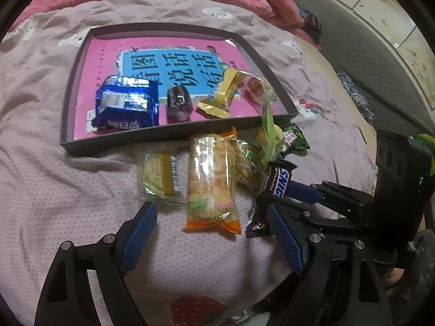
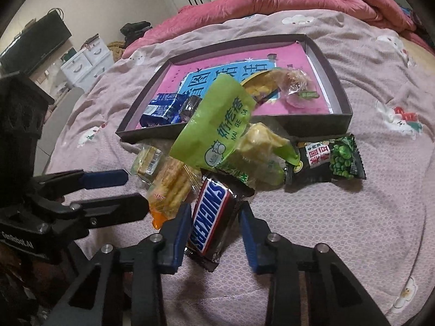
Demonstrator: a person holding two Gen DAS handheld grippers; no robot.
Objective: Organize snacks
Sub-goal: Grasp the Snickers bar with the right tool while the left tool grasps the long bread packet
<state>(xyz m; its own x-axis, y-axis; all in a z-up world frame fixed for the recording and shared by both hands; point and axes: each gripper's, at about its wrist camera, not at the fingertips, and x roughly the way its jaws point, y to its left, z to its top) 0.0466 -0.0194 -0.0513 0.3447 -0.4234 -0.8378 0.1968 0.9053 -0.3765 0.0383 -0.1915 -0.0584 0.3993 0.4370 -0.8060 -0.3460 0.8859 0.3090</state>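
Now my right gripper (image 2: pixel 214 214) straddles the Snickers (image 2: pixel 208 224), fingers apart, top end hidden under green bag (image 2: pixel 217 130); left gripper (image 1: pixel 212 217) spread wide.

In the right wrist view, a green milk-snack bag (image 2: pixel 217 127) stands in front of the tray (image 2: pixel 344 114) and hides part of its near wall, the book cover (image 2: pixel 288 54) inside, and most of a small dark candy (image 2: pixel 191 104). The Snickers bar (image 2: pixel 209 217) has its far end tucked under that bag. In the left wrist view, a strawberry print (image 1: pixel 197 309) is cut off by the bottom edge.
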